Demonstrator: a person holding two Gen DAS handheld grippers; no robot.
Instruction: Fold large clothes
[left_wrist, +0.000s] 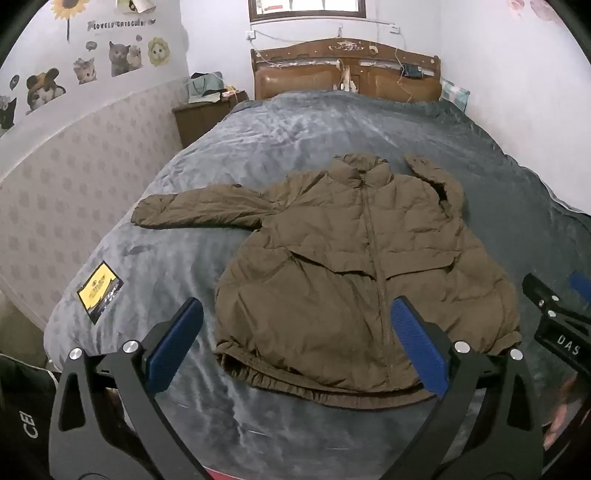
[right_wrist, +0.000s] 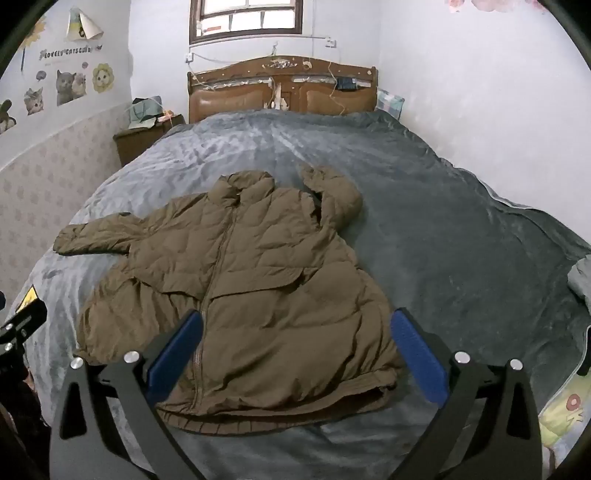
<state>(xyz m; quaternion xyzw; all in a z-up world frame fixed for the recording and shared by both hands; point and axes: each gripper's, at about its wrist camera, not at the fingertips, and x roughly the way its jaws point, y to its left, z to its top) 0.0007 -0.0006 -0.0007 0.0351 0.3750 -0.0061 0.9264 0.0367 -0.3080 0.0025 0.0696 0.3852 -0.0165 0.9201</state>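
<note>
The jacket (left_wrist: 354, 266) lies flat on the bed (left_wrist: 295, 122), beyond both grippers' wide-open, empty jaws, untouched.

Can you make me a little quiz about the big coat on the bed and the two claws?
1. True or false: the left claw is squeezing the brown jacket.
2. Which sleeve lies stretched out flat: A) the one toward the cat-sticker wall, B) the one on the other side?
3. Fill in: the jacket lies on a grey ____.

Key
1. False; both it and the right claw are wide open, holding nothing.
2. A; the other sleeve is folded up near the collar.
3. Blanket.
</note>
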